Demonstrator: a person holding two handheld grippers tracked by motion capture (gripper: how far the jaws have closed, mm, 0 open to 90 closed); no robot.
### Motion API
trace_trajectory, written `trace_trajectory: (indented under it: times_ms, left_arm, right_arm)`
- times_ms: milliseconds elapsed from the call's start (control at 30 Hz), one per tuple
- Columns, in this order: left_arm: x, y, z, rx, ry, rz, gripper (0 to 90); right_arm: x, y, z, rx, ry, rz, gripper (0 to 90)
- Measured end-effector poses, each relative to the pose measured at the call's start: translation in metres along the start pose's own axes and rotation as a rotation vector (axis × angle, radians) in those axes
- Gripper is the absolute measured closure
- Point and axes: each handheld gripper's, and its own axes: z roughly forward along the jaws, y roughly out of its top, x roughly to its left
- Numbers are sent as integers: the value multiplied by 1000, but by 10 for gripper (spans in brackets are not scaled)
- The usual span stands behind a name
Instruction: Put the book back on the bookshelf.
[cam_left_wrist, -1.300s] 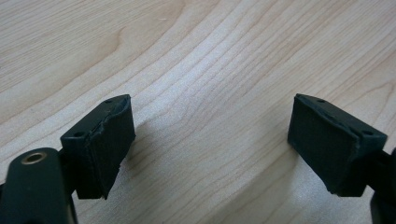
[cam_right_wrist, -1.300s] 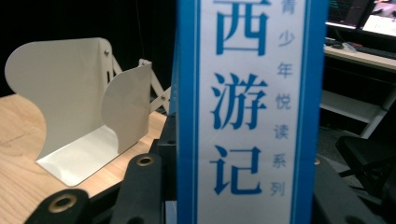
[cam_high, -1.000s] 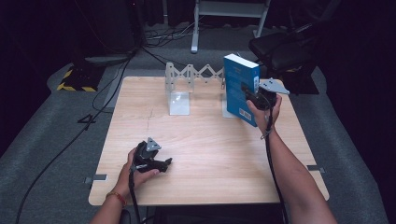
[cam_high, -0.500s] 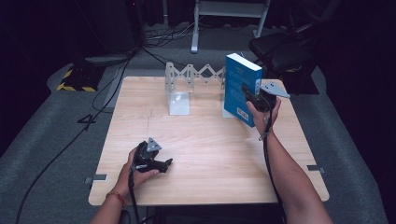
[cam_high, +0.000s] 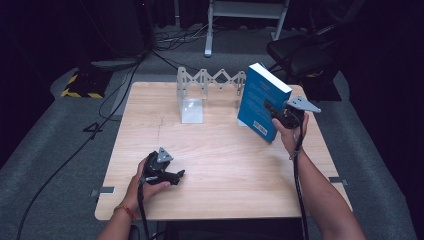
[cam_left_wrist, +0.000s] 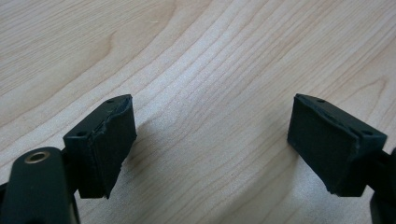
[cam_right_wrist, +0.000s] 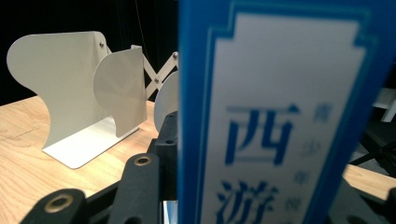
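Nearest the person, the left hand-held gripper (cam_high: 172, 176) rests low over the tabletop (cam_high: 225, 165), its jaws spread wide with nothing between them, well apart from the work. Farther out on the right side, the right hand-held gripper (cam_high: 272, 111) is clamped on the blue book (cam_high: 260, 102), which stands tilted, long axis roughly upright and top leaning away from the hand. In the right gripper view its spine (cam_right_wrist: 280, 116) shows a white panel with blue characters, close to the camera. Just beyond and left of the book stands the white accordion book rack (cam_high: 205, 92), so the book likely must travel left and back into a slot.
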Motion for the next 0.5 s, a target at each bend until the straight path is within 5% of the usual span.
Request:
trace_trajectory:
  times_ms: [500]
  left_arm:
    - [0,0,0,-1,1,2,158]
  right_arm:
    - [1,-12,-16,5,-8,-19,590]
